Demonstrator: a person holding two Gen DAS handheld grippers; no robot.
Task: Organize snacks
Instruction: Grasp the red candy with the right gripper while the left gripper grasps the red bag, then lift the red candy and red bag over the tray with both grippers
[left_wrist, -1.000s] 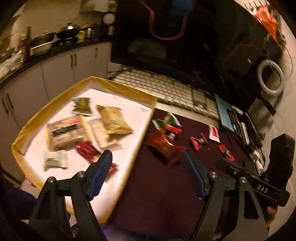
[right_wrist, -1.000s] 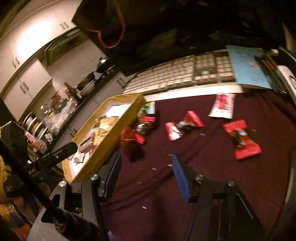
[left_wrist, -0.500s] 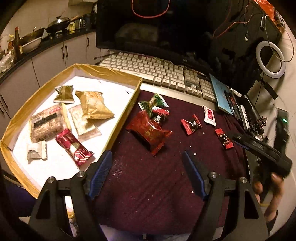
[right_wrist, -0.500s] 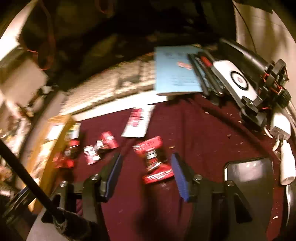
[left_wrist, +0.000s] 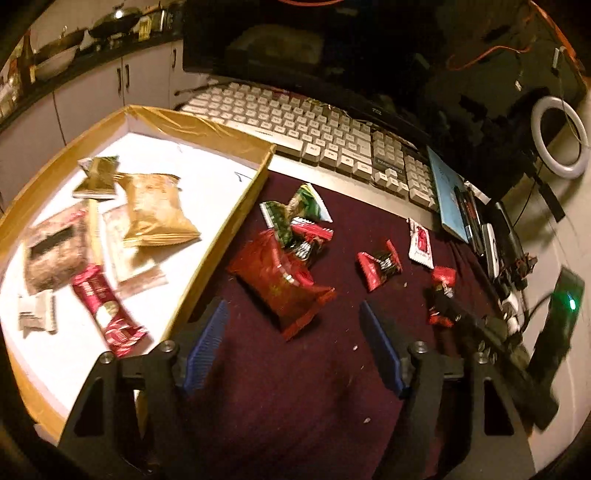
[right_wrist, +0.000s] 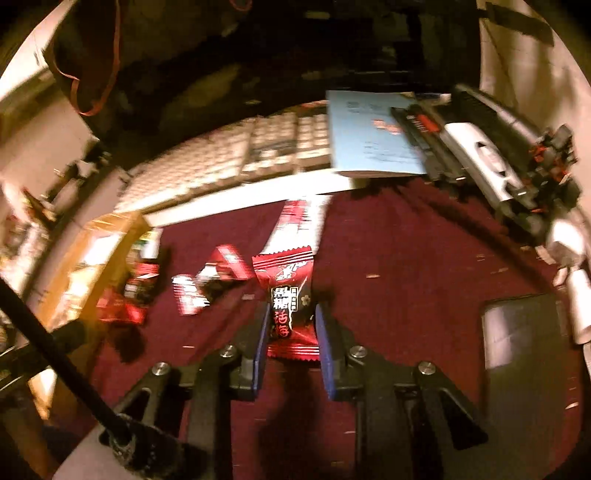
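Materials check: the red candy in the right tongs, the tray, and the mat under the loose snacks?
Red candy: glossy plastic film, going by its sheen and crimped, serrated ends. Right tongs are shut on it.
Tray: probably cardboard; rim wrapped in shiny, wrinkled golden tape, floor matte white.
Mat: looks like dark maroon fabric, matte, with crumbs on it.

A home, desk and kitchen sharing one room: pale-keyed computer keyboard under a dark monitor, white ring light far right, white cabinets and metal pots far left.
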